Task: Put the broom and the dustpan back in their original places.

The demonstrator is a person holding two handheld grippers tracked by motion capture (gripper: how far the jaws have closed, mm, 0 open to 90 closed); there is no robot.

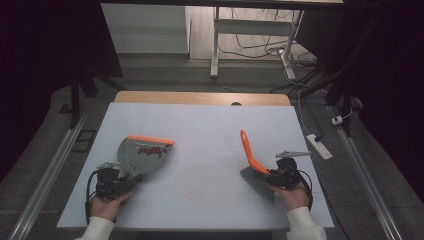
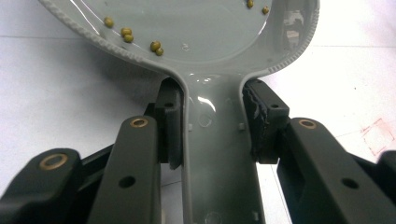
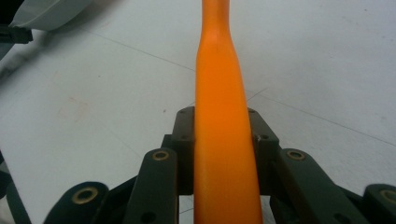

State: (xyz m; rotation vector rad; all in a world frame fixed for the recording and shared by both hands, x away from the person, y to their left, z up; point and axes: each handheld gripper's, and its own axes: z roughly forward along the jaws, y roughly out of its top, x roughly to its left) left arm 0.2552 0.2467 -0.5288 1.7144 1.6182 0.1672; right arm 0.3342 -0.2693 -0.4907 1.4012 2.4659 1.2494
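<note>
You are gripping the grey dustpan (image 2: pixel 205 42) by its handle with the left gripper (image 2: pixel 212 126), both pads pressing its sides; small green beans (image 2: pixel 127 33) are lying in the pan. Your right gripper (image 3: pixel 223 140) is clamping the orange brush handle (image 3: pixel 220 107), holding the brush (image 1: pixel 256 172) above the white table (image 1: pixel 200 125), well apart from the dustpan.

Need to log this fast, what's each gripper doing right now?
Left gripper: shut on the grey dustpan handle.
Right gripper: shut on the brush by its orange handle.
</note>
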